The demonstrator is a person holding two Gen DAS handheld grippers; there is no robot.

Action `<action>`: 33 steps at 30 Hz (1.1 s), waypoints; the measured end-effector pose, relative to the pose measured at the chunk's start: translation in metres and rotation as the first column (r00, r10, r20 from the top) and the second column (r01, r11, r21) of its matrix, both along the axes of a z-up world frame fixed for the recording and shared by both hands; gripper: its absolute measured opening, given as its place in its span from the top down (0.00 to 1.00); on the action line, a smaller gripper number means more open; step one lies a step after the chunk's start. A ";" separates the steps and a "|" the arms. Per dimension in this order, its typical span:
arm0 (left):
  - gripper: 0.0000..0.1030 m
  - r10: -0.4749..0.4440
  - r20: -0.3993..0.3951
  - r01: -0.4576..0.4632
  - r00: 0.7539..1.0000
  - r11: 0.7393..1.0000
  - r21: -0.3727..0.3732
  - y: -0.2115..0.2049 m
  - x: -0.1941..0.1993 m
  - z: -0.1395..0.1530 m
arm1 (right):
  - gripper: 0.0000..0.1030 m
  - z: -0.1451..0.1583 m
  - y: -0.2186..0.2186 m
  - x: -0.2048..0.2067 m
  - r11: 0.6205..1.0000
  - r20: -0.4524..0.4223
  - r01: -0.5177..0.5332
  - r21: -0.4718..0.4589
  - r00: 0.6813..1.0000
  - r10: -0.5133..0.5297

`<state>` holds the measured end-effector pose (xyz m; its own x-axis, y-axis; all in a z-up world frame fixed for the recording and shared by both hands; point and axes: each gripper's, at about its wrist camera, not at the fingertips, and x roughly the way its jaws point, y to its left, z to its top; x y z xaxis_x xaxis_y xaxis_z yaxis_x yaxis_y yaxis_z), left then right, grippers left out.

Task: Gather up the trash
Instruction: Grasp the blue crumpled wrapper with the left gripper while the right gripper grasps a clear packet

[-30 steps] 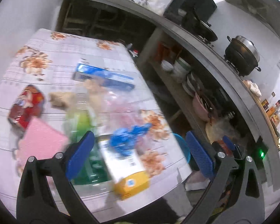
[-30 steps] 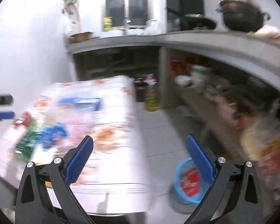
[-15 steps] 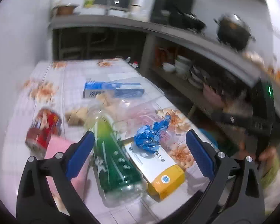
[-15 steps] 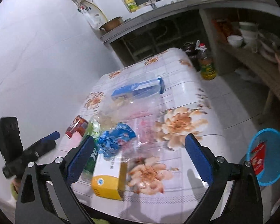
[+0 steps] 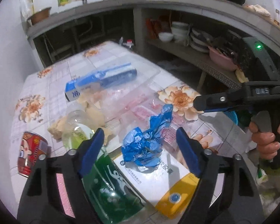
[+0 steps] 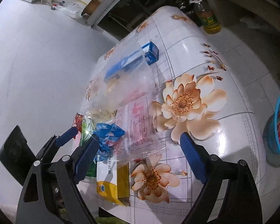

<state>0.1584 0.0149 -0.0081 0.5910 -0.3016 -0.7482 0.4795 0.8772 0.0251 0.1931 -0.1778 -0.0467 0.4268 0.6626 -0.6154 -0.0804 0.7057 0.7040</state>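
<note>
A crumpled blue wrapper (image 5: 146,141) (image 6: 108,136) lies on a white and yellow box (image 5: 158,181) (image 6: 113,179) near the table's front edge. My left gripper (image 5: 140,149) is open, its fingers either side of the wrapper, just above it. My right gripper (image 6: 138,158) is open over a clear plastic bag (image 6: 132,112) (image 5: 132,97). A green bottle (image 5: 106,183), a red can (image 5: 30,153), a blue box (image 5: 100,78) (image 6: 132,61) and tan crumpled paper (image 5: 91,112) also lie on the table. The right gripper shows in the left wrist view (image 5: 205,102).
The flowered tablecloth (image 6: 205,59) covers the table beside a white wall. A blue bin (image 6: 279,127) with red trash stands on the floor at the right. An oil bottle (image 6: 208,16) stands beyond the table. Shelves (image 5: 186,48) with bowls line the right side.
Both grippers have moved in closer to the table. The left now straddles the blue wrapper; the right has dropped lower over the plastic bag. Both stay open.
</note>
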 end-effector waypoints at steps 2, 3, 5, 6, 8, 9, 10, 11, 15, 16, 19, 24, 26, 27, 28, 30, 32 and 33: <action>0.34 0.012 -0.041 -0.012 0.999 1.000 0.004 -0.001 0.008 -0.008 | 0.17 -0.001 0.001 0.003 1.000 0.007 -0.020 -0.010 1.000 0.021; 0.38 0.015 -0.059 -0.015 0.998 1.000 0.004 -0.001 0.010 -0.011 | 0.17 -0.001 0.002 0.003 0.999 0.013 -0.027 -0.020 1.000 0.027; 0.43 0.024 -0.091 -0.023 0.996 1.000 0.010 -0.001 0.016 -0.017 | 0.17 -0.001 0.002 0.005 0.999 0.023 -0.036 -0.025 0.999 0.037; 0.47 0.028 -0.099 -0.027 0.995 1.000 0.014 -0.001 0.017 -0.019 | 0.17 -0.001 0.002 0.006 0.999 0.027 -0.039 -0.020 0.999 0.039; 0.52 0.035 -0.114 -0.033 0.993 0.999 0.020 -0.001 0.019 -0.022 | 0.17 0.000 0.001 0.007 0.999 0.032 -0.044 -0.012 0.998 0.045; 0.56 0.034 -0.117 -0.032 0.993 0.999 0.021 -0.001 0.020 -0.023 | 0.17 0.000 0.001 0.008 0.999 0.035 -0.047 -0.012 0.998 0.047; 0.58 0.033 -0.119 -0.031 0.992 0.999 0.023 -0.001 0.020 -0.024 | 0.17 0.000 0.002 0.008 0.999 0.038 -0.050 -0.013 0.998 0.050; 0.60 0.034 -0.119 -0.031 0.992 0.999 0.023 -0.001 0.020 -0.024 | 0.16 0.000 0.002 0.008 0.998 0.041 -0.054 -0.015 0.998 0.054; 0.69 0.033 -0.106 -0.031 0.994 0.999 0.016 0.001 0.020 -0.024 | 0.16 0.002 0.005 0.007 0.997 0.058 -0.062 -0.037 0.996 0.064; 0.70 0.035 -0.103 -0.034 0.994 0.999 0.011 0.002 0.019 -0.023 | 0.16 0.003 0.005 0.006 0.997 0.061 -0.064 -0.041 0.996 0.066; 0.72 0.046 -0.084 -0.047 0.995 0.999 -0.013 0.008 0.018 -0.018 | 0.16 0.005 0.009 0.006 0.995 0.071 -0.075 -0.068 0.994 0.080; 0.74 0.070 -0.045 -0.072 0.997 0.996 -0.052 0.019 0.013 -0.004 | 0.16 0.007 0.022 0.011 0.987 0.078 -0.107 -0.120 0.990 0.117; 0.75 0.080 -0.037 -0.082 0.996 0.995 -0.062 0.023 0.012 -0.001 | 0.16 0.006 0.028 0.015 0.983 0.070 -0.119 -0.137 0.989 0.130; 0.75 0.086 -0.034 -0.088 0.996 0.994 -0.067 0.025 0.012 0.001 | 0.16 0.004 0.031 0.018 0.981 0.065 -0.129 -0.142 0.988 0.139; 0.75 0.090 -0.031 -0.092 0.995 0.993 -0.071 0.026 0.011 0.002 | 0.15 0.003 0.034 0.020 0.980 0.062 -0.133 -0.145 0.988 0.143; 0.75 0.097 -0.027 -0.099 0.995 0.992 -0.075 0.028 0.011 0.004 | 0.14 -0.001 0.041 0.026 0.976 0.045 -0.151 -0.157 0.986 0.160; 0.75 0.100 -0.025 -0.102 0.995 0.992 -0.077 0.029 0.011 0.004 | 0.13 -0.005 0.047 0.030 0.972 0.027 -0.163 -0.171 0.985 0.170; 0.75 0.101 -0.025 -0.102 0.995 0.992 -0.078 0.029 0.011 0.004 | 0.13 -0.008 0.051 0.032 0.969 0.018 -0.175 -0.177 0.983 0.181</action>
<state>0.1690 0.0438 -0.0039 0.6060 -0.2998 -0.7368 0.3874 0.9202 -0.0558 0.2256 -0.1268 -0.0543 0.3344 0.6142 -0.7148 -0.2376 0.7889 0.5667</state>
